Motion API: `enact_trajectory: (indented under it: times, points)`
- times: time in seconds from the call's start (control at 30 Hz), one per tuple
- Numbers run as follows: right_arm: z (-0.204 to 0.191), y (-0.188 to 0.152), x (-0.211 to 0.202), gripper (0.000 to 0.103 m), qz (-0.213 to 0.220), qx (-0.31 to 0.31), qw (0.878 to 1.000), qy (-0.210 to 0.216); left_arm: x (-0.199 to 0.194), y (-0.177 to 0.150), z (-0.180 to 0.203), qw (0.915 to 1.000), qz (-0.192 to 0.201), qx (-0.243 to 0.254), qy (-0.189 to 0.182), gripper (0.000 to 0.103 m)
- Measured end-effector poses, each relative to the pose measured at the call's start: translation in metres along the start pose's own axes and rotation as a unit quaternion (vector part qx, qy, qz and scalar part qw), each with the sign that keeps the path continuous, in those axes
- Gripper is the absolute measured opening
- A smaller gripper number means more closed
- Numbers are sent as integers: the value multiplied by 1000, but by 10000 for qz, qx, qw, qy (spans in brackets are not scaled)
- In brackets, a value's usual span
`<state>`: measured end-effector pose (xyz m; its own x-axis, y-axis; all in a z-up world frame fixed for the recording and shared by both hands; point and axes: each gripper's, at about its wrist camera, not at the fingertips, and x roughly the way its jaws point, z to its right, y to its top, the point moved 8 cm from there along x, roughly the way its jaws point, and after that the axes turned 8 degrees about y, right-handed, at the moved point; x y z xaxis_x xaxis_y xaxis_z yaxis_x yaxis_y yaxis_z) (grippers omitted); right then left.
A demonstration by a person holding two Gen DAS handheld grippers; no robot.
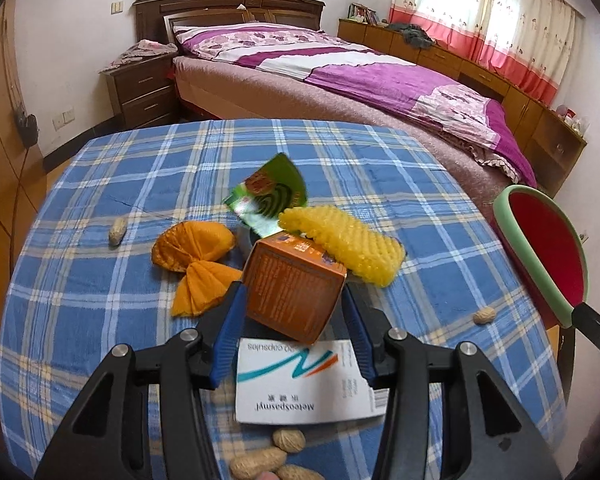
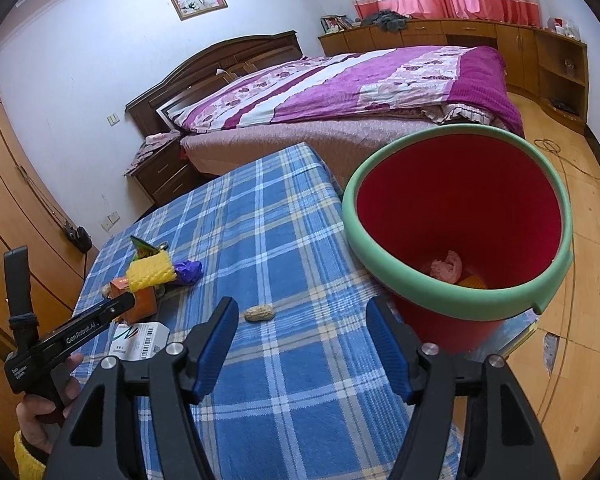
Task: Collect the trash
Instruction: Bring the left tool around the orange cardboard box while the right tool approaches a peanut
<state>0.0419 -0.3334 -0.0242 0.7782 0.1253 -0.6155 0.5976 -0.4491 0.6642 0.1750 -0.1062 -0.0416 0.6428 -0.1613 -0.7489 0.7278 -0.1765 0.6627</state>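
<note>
Progress was judged to be at an early stage. The red plastic bin with a green foam rim already contained a pink crumpled scrap and an orange piece at its bottom. Most of the trash remained on the blue plaid tablecloth.

Using the orange cardboard box as the landmark:
- A yellow foam net sleeve lay against its far right edge.
- A green foil wrapper lay just beyond it.
- An orange pleated paper piece lay to its left.
- A white medicine carton lay on its near side.
- Peanut shells were scattered around it.

The left gripper straddled the orange cardboard box, one blue pad at each side. Firm contact could not be confirmed, so its state could not be determined.

The right gripper was spread apart and held nothing. It hovered over the cloth, with the bin just to its right and one peanut shell just ahead of it.
</note>
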Motion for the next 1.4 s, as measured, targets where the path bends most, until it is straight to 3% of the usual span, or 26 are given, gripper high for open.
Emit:
enact_trajectory:
  times: [0.3,0.67,0.73,0.77,1.1,1.17,1.4]
  points:
    - [-2,-3,12,69,-140,4,9999,3,16,3,-6,9999,-52,-7,111,54]
    - [-3,-7,17,69,-208,4,9998,47,-3,4,-9,9997,143,-63,-169,54]
    - [-4,-7,17,69,-213,-8,9998,63,-2,6,-9,9998,169,22,-104,66]
    - [-5,-7,17,69,-211,-16,9998,67,-1,8,-10,9998,188,60,-22,67]
    - [-6,-10,17,69,-234,0,9997,64,22,13,-6,9996,11,256,-120,67]
    - [-7,-11,17,69,-247,-9,9997,71,25,11,-5,9995,-26,249,-169,62]
    - [-19,-12,19,69,-317,-178,9992,154,8,10,-17,9996,131,-83,-220,57]
